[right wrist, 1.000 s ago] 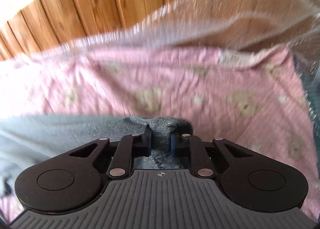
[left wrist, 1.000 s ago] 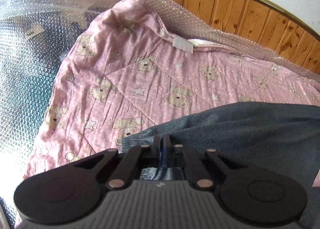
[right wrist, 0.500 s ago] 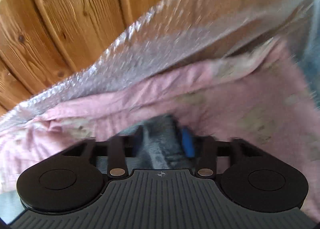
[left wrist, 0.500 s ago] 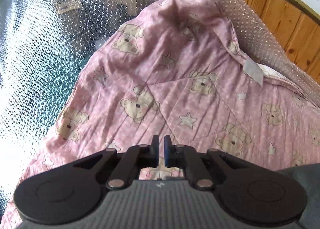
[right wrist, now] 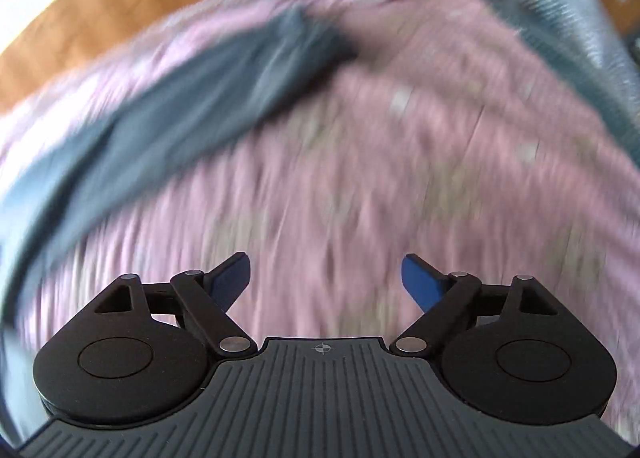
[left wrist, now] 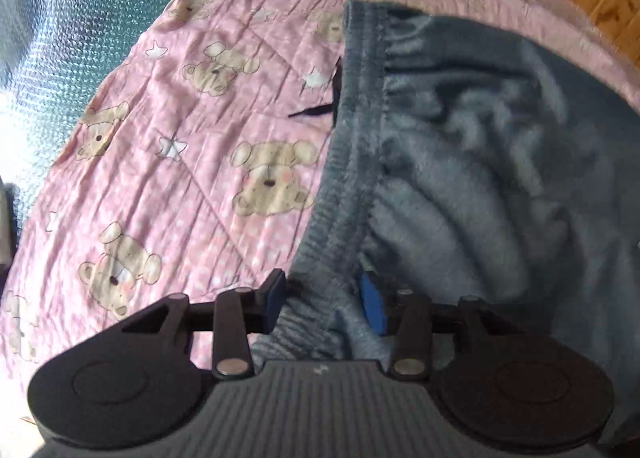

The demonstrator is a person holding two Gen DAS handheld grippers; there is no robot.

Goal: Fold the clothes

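Beyond the left gripper [left wrist: 322, 300], off to its left, the pink bear-print quilt [left wrist: 192, 162] lies spread, with bubble wrap [left wrist: 68, 30] at its far left edge. A second ago this claw was pinched shut on grey cloth; its jaws have just been opening and now stand partly apart. The elastic waistband [left wrist: 352, 146] of the grey fleece trousers [left wrist: 500, 162] runs between the pads, apparently loose. The rest of the garment spreads ahead and to the right, a dark drawstring [left wrist: 316, 110] poking out on the quilt.

The right gripper [right wrist: 326, 282] gripped grey fabric a second ago; its jaws have just been opening and now stand wide, with only blurred quilt between them. The trousers [right wrist: 168, 114] lie ahead to its left, apart.

Both ends look released, so this fold is probably laid down; smoothing or a fresh grasp likely follows.
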